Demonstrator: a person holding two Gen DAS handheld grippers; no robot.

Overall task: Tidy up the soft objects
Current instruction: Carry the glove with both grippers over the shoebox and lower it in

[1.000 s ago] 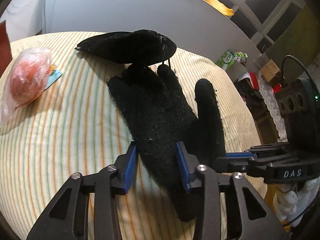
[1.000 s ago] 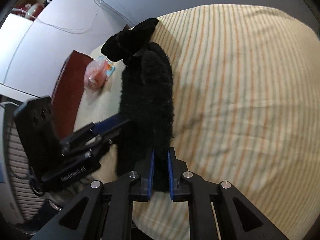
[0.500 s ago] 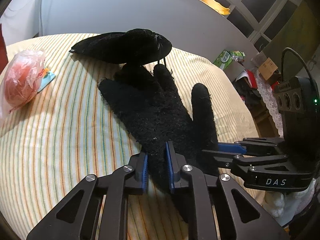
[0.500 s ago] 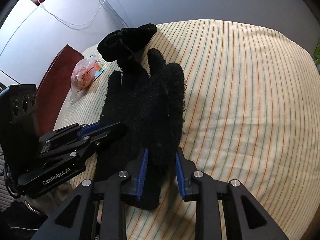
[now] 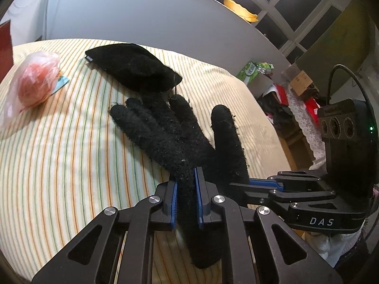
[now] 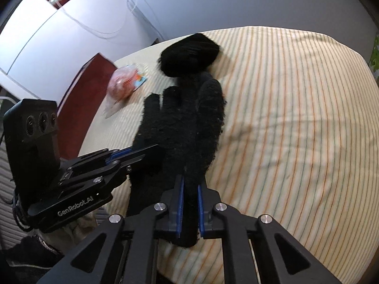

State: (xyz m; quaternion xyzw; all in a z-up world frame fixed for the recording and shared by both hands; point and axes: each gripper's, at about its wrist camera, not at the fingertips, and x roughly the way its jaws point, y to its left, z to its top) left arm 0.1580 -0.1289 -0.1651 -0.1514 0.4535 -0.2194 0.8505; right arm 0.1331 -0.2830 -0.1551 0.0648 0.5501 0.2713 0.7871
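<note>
Task judged early, nothing sorted yet. On the striped bed (image 5: 71,165), taking the spread glove (image 5: 175,139) as landmark and going left to right in the left wrist view: a pink bag (image 5: 30,82) well off to its left, lying loose; a second, bunched glove (image 5: 132,67) just beyond its fingertips, apparently linked by a short tie, not yet laid flat or paired.

Left gripper (image 5: 186,201) clamped on the cuff edge of the spread glove, blue pads pressed into the fabric, jaws just closed down on it. Right gripper (image 5: 265,184) pinching the same cuff on the thumb side, jaws having briefly opened and then closed again on the cloth; in its own view, right gripper (image 6: 189,210) squeezed on black fabric, left gripper (image 6: 132,152) coming in from the side.

Spread glove flat on the bed, palm area smoothed, four fingers close together, thumb splayed to the right. Long axis running from cuff at the grippers toward the wall; fingertips pointing away, at the bunched glove.

Left to do, by judgement: flatten the second glove, stack the pair, deal with the bag.
</note>
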